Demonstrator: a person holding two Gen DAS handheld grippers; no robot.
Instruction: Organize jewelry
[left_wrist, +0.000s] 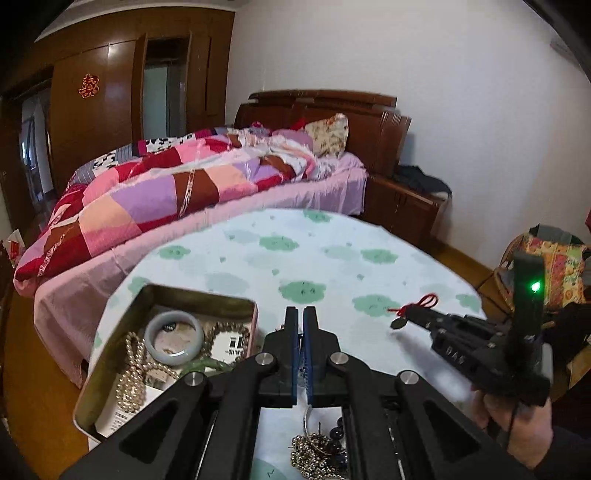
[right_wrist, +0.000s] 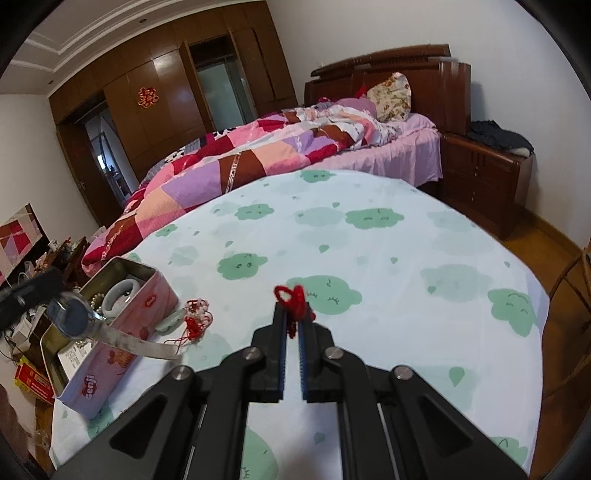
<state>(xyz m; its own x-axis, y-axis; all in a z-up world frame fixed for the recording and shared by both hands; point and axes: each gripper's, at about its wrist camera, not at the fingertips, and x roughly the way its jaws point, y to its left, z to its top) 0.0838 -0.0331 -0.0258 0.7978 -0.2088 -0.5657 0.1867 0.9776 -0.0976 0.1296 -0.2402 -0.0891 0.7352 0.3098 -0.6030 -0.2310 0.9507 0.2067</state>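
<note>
A pink tin box (left_wrist: 122, 354) stands on the table's left and holds a pale jade bangle (left_wrist: 173, 336), bead strings and a green piece. My left gripper (left_wrist: 303, 317) is shut on a silver watch (right_wrist: 74, 317), held in the air just beside the tin (right_wrist: 122, 332); its band shows below my fingers (left_wrist: 308, 417). My right gripper (right_wrist: 291, 314) is shut on a red cord (right_wrist: 293, 299) with a dark pendant (left_wrist: 398, 324) hanging under it, above the table's middle. A red-and-white beaded piece (right_wrist: 195, 314) lies next to the tin. Brass and dark beads (left_wrist: 321, 450) lie near the front edge.
The round table (right_wrist: 369, 240) has a white cloth with green prints. Behind it is a bed with a patchwork quilt (left_wrist: 166, 184), a wooden nightstand (right_wrist: 487, 173) and a wardrobe (left_wrist: 103, 103). A wicker chair (left_wrist: 546, 273) stands at the right.
</note>
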